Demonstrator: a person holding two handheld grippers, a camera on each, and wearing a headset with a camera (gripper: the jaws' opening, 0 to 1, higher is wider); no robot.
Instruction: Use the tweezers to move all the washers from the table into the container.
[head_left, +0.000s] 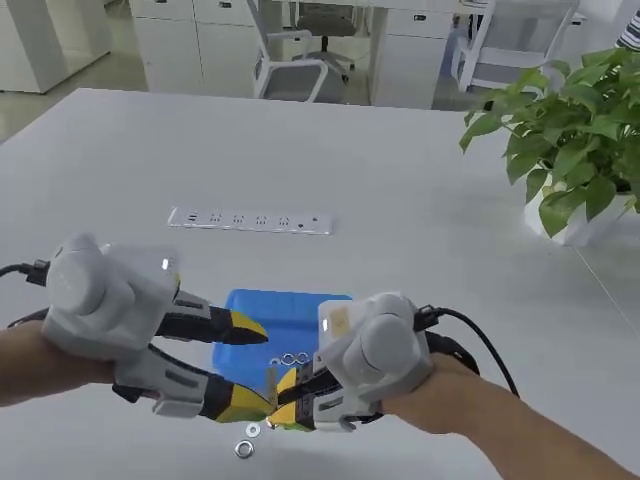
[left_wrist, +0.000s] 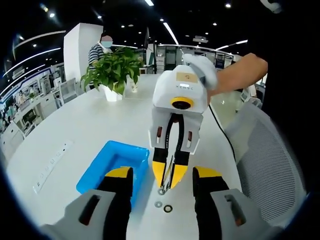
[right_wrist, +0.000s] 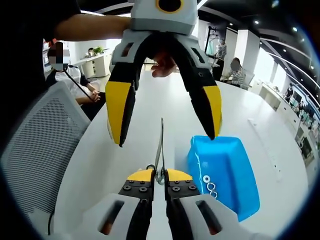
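My right gripper (right_wrist: 160, 176) is shut on thin metal tweezers (right_wrist: 160, 147) that point forward over the table. Facing it, my left gripper (left_wrist: 164, 179) stands open, with its yellow-tipped jaws on either side of the tweezers' tip. In the head view the left gripper (head_left: 250, 365) and right gripper (head_left: 285, 400) meet at the near edge of the blue container (head_left: 285, 310). A few washers (head_left: 293, 358) lie inside the container (right_wrist: 227, 165). Loose washers (left_wrist: 168, 208) lie on the white table just under the tweezers (left_wrist: 170, 177). Two of these washers (head_left: 245, 449) lie near the front edge.
A white power strip (head_left: 250, 220) lies beyond the container. A potted plant (head_left: 570, 130) stands at the table's far right. Office chairs (head_left: 300, 60) and cabinets are behind the table. A mesh chair (left_wrist: 270, 150) is beside the table.
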